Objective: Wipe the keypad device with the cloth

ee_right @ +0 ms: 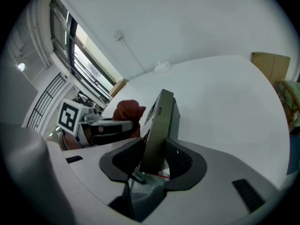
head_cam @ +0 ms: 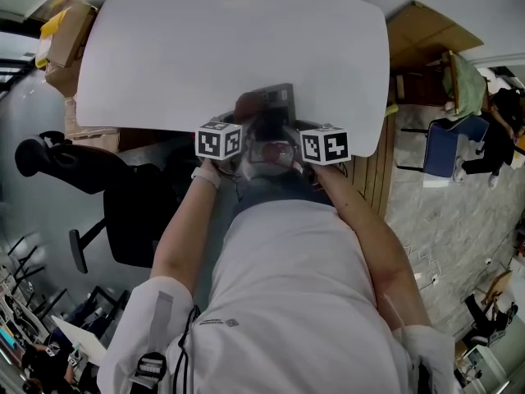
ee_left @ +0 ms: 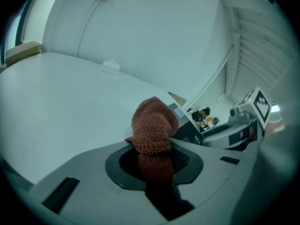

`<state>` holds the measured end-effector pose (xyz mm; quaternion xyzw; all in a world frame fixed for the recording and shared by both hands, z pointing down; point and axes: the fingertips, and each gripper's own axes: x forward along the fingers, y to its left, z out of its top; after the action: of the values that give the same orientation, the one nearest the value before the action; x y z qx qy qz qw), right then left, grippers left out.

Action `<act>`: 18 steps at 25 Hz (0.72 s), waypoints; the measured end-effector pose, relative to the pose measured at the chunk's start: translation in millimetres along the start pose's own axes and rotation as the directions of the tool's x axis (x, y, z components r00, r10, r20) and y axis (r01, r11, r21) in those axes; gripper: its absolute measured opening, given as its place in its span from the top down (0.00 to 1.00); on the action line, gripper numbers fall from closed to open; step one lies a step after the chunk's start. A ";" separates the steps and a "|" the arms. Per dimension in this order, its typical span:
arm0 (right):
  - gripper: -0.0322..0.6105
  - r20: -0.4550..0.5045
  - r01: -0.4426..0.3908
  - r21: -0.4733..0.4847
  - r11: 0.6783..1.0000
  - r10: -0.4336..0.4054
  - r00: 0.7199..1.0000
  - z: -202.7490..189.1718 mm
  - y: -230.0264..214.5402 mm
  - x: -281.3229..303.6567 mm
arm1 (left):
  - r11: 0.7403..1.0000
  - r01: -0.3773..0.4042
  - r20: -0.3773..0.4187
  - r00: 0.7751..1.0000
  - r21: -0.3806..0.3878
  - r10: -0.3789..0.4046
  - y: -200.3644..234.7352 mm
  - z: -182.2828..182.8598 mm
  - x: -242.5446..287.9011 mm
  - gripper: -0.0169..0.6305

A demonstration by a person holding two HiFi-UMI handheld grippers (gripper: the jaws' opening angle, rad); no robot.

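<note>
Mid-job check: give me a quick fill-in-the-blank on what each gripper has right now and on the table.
The left gripper is shut on the ____. The keypad device stands on edge between the jaws of the right gripper, which is ____ on it. The table top is ____ in colour.
Missing words: cloth; shut; white.

One table (head_cam: 205,48), one cloth (ee_left: 153,123), one keypad device (ee_right: 161,125), two grippers, left gripper (ee_left: 154,162) and right gripper (ee_right: 152,159), maybe three boxes (head_cam: 70,31).
</note>
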<state>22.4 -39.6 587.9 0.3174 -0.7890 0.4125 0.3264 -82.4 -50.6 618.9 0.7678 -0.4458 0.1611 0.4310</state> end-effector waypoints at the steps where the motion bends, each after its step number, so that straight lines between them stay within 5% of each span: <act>1: 0.70 -0.001 0.002 -0.002 1.000 -0.002 1.000 0.2 0.2 0.4 | 1.000 0.024 0.025 0.999 -0.001 -0.024 -5.9 13.0 -0.3 0.83; 7: 0.70 -0.014 0.010 -0.006 1.000 -0.010 1.000 -1.6 2.0 2.8 | 0.988 0.125 0.037 0.991 0.095 -0.129 -40.9 61.0 16.4 0.83; 13: 0.70 -0.025 0.018 -0.034 0.999 -0.018 1.000 -2.2 2.6 3.4 | 0.954 0.220 -0.046 0.976 0.203 -0.215 -73.7 62.0 41.2 0.83; 18: 0.70 -0.030 0.032 -0.057 0.998 -0.034 0.999 -0.7 -0.7 1.0 | 0.959 0.241 -0.016 0.970 0.152 -0.241 -71.7 69.8 48.4 0.83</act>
<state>22.5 -39.6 589.3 0.3147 -0.7898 0.3895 0.3542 -6.3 -116.7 572.1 0.8473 -0.3360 0.1401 0.3868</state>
